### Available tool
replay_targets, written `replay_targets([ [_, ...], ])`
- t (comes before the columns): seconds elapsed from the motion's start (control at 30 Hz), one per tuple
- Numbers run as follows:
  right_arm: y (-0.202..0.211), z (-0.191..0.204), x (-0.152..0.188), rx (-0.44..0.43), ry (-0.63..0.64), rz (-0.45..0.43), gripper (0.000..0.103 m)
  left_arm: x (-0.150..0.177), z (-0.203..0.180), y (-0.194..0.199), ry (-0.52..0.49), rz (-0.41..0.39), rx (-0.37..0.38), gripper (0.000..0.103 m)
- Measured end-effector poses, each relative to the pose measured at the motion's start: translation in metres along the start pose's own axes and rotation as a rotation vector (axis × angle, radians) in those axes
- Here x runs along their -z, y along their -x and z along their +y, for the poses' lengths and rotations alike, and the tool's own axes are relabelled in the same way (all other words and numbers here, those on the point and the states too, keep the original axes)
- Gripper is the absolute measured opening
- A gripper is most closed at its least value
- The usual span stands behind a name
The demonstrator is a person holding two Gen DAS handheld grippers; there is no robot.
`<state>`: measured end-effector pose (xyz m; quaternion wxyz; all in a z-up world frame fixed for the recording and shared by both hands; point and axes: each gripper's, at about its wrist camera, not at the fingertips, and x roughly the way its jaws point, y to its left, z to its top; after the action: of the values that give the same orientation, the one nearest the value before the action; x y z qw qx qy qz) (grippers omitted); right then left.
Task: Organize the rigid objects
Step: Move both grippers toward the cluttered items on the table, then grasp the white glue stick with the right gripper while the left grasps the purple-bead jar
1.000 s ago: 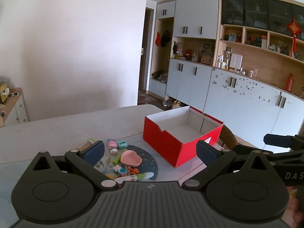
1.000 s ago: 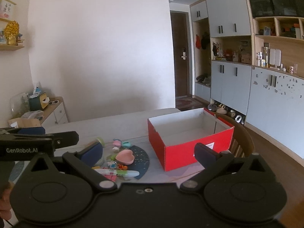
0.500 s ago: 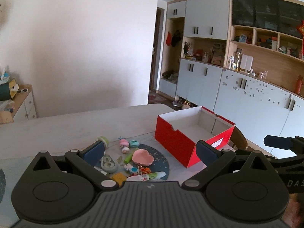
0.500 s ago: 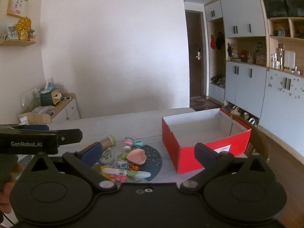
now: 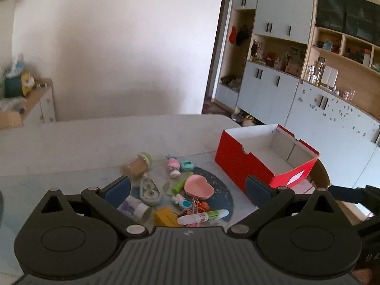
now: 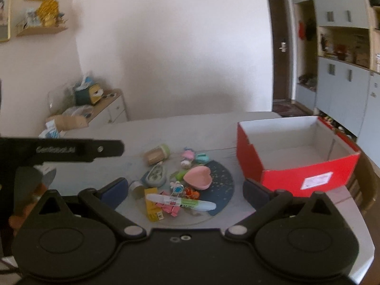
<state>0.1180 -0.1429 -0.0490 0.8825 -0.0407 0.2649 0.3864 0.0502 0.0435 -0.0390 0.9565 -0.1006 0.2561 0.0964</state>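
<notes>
Red cardboard box sits open-topped on the grey table, at three o'clock from the clutter; the pink heart dish lies on a dark mat, the glue stick at its six o'clock; left gripper and right gripper hover with jaws spread, holding nothing.

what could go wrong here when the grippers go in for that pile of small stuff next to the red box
The pile is tightly packed: the glue stick lies across pink clips and a yellow box, so open jaws closing there may grab or scatter neighbours. The jar lies on its side and could roll. The red box sits near the table edge; a bump might shove it off.
</notes>
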Motion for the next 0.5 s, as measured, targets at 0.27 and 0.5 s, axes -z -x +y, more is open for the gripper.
replay_targets([
  [0.27,-0.049,-0.011,0.001,-0.038,0.085,0.096,0.102,0.005,0.018,-0.048,-0.008,0.029,-0.015,0.103],
  [0.5,-0.091,-0.017,0.005,-0.105,0.188,0.190,0.093,0.014,0.047,-0.102,0.025,0.117,-0.064,0.103],
])
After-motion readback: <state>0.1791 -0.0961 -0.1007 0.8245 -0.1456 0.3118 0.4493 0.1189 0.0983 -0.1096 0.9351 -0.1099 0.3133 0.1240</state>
